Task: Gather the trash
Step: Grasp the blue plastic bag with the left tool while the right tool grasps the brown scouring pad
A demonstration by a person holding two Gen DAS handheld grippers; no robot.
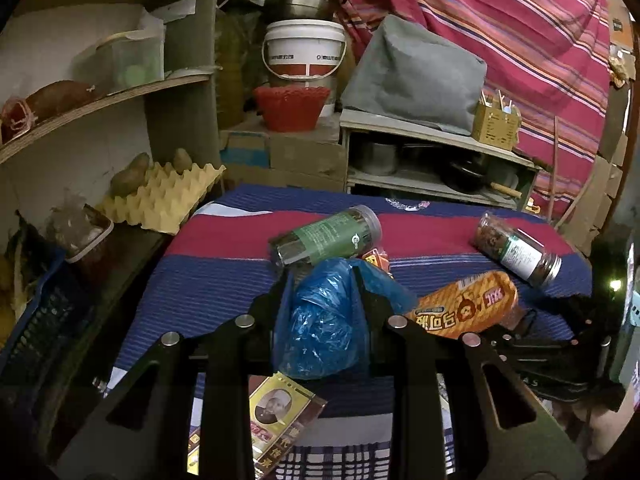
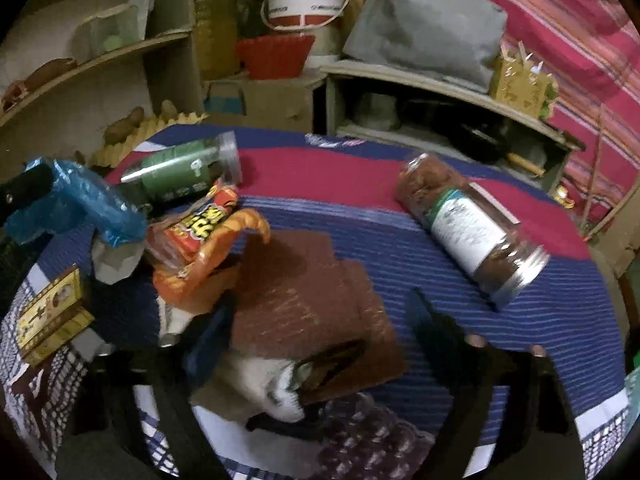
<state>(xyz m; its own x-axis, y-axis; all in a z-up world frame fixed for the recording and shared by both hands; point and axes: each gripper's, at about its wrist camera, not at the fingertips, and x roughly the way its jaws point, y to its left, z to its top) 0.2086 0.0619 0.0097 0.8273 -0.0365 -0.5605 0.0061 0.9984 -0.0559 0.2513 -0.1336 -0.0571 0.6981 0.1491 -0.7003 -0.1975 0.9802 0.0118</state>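
My left gripper (image 1: 322, 276) is shut on a crumpled blue plastic bag (image 1: 320, 320) and holds it over the striped cloth; the bag also shows at the left of the right wrist view (image 2: 84, 204). An orange snack wrapper (image 1: 468, 308) lies to its right, also in the right wrist view (image 2: 200, 240). My right gripper (image 2: 320, 312) is open over a brown paper bag (image 2: 304, 304) on the cloth. A yellow card packet (image 1: 280, 416) lies near the front edge.
A green-labelled jar (image 1: 328, 236) and a brown-filled jar (image 1: 516, 252) lie on their sides on the striped cloth (image 1: 224, 272). Shelves with an egg tray (image 1: 160, 196) stand at the left. A bucket (image 1: 304, 52) and low shelf (image 1: 432, 148) stand behind.
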